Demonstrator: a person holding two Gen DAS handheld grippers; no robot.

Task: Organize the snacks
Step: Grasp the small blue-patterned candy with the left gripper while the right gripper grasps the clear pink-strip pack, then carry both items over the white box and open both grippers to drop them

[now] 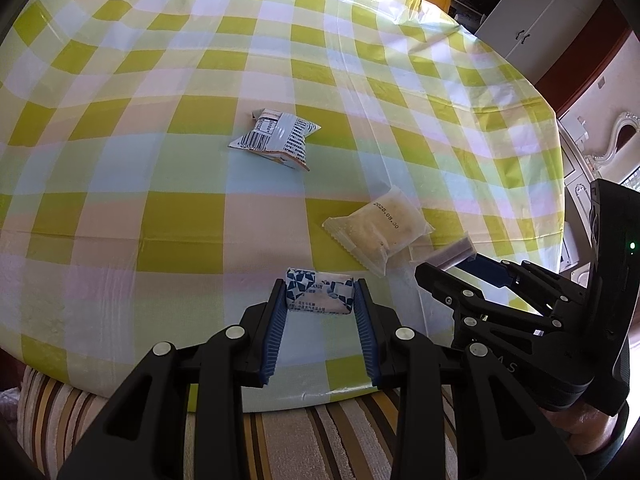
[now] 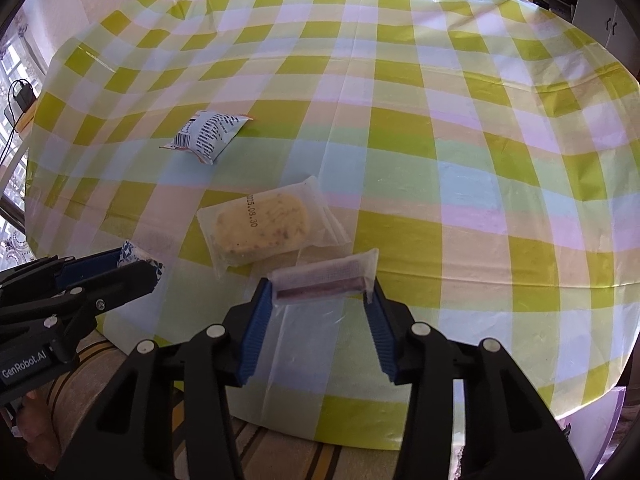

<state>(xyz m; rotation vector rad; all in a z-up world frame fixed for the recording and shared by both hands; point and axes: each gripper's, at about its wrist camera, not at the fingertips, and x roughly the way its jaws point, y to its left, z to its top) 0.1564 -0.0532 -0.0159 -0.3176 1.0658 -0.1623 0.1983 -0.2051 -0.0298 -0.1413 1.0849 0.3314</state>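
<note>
Covering round table, checked plastic cloth (image 1: 192, 128), white cabinets (image 1: 532, 12) behind

The worktop (image 1: 200, 140) cloth is checked yellow-green, white, pink and pale blue. A blue-and-white patterned candy (image 1: 320, 292), a clear pack (image 2: 264, 224) with yellow cake, a white barcoded packet (image 1: 276, 138). Claw pads (image 2: 256, 332) blue.

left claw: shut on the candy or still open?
Shut on it. In the left wrist view the left claw has both blue pads pressed against the ends of the blue-and-white candy.
</note>
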